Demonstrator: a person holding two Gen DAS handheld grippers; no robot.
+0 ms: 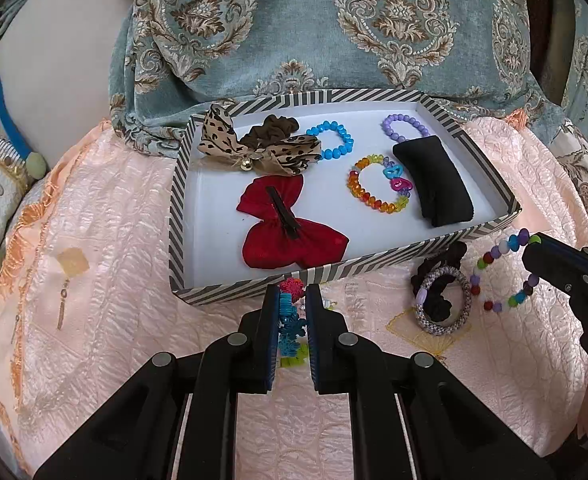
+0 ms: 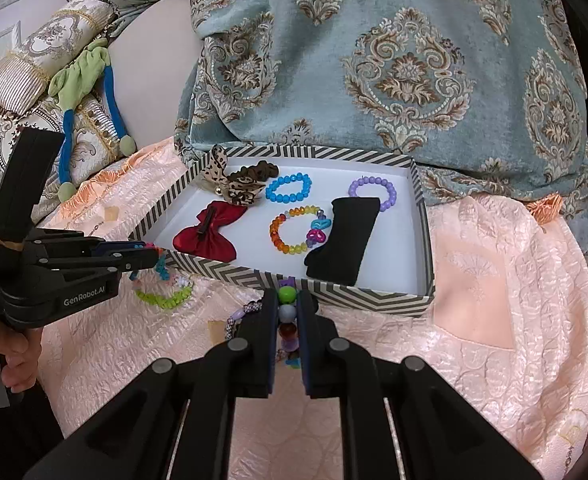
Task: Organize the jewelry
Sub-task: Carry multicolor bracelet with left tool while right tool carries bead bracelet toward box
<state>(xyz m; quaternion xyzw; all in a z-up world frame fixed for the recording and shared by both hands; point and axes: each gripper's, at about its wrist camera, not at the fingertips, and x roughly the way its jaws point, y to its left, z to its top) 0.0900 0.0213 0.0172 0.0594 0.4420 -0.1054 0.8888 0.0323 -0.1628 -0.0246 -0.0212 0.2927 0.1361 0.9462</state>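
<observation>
Left wrist view shows the left gripper pinching a flower bracelet made of little blue, red and green pieces. Its two fingers are pressed onto it, low over the peach blanket. Right in front of the fingertips sits the striped box.

Off to its right, the right gripper pinches a round-bead bracelet with green, grey and purple beads. That bracelet loops out to the left of the fingers and is just in front of the box's near wall.

Lots is already in the box: a red bow, a spotted bow, a brown scrunchie, a blue bracelet, a purple bracelet, a rainbow bracelet and a black pad.

Some things are not in yet. The two pinched bracelets must go over the wall. A grey hair tie and a dark scrunchie lie on the blanket, between the two grippers. So I think the job is more than half done.
</observation>
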